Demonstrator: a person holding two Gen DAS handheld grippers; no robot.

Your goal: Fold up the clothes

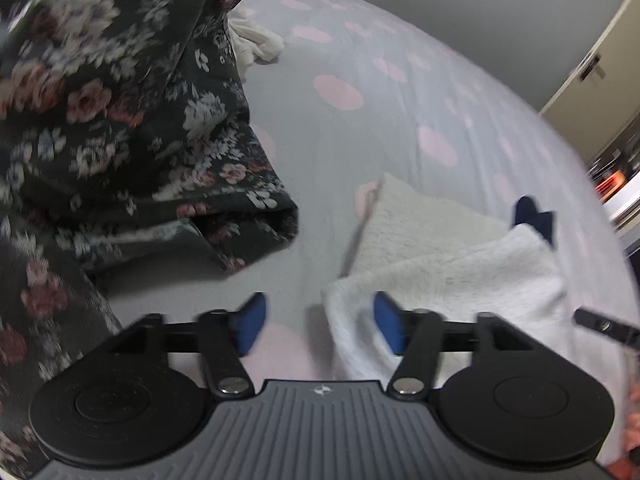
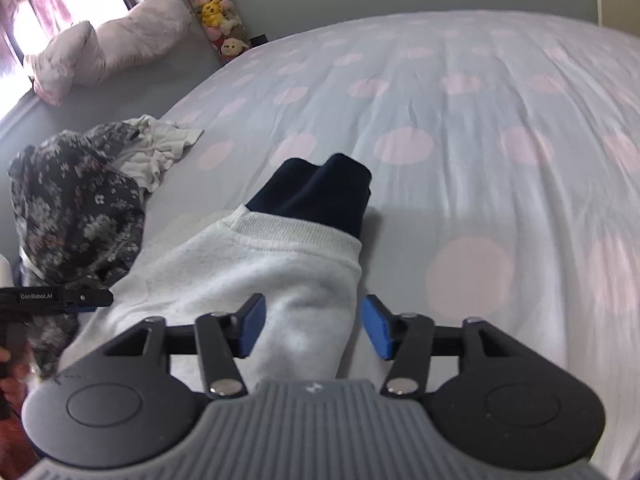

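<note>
Both claws hang low over a bed (image 2: 460, 112) covered with a pale grey sheet dotted with pink circles.

The left claw (image 1: 318, 322) has its blue pads (image 1: 250, 322) spread apart with nothing clamped between them. Its right pad sits against the near edge of a white fleece garment (image 1: 448, 272), while bare sheet shows in the gap. Beyond the fleece a cream towel-like piece (image 1: 416, 216) lies flat on the bed, and a small dark navy piece (image 1: 534, 216) pokes out past the fleece on the far right. To the left, a dark floral garment (image 1: 120, 120) is heaped up and fills that side of the left wrist view; a crumpled white cloth (image 1: 260, 46) lies behind it.

The right claw (image 2: 314, 326) is also spread wide, pads apart. A folded end of the white fleece runs between the pads, though whether either pad presses it cannot be told. The ribbed hem of the fleece faces away, and the dark navy garment (image 2: 320, 192) sticks out from under it onto the sheet. At the left edge of the right wrist view the other claw's black finger (image 2: 60, 298) appears, with part of a hand (image 2: 12, 376) behind it. Farther left the floral heap (image 2: 76, 208) rests on the crumpled white cloth (image 2: 160, 148). Against the far wall lie a pink pillow (image 2: 112, 42) and a tall clear tube of plush toys (image 2: 216, 10).
</note>
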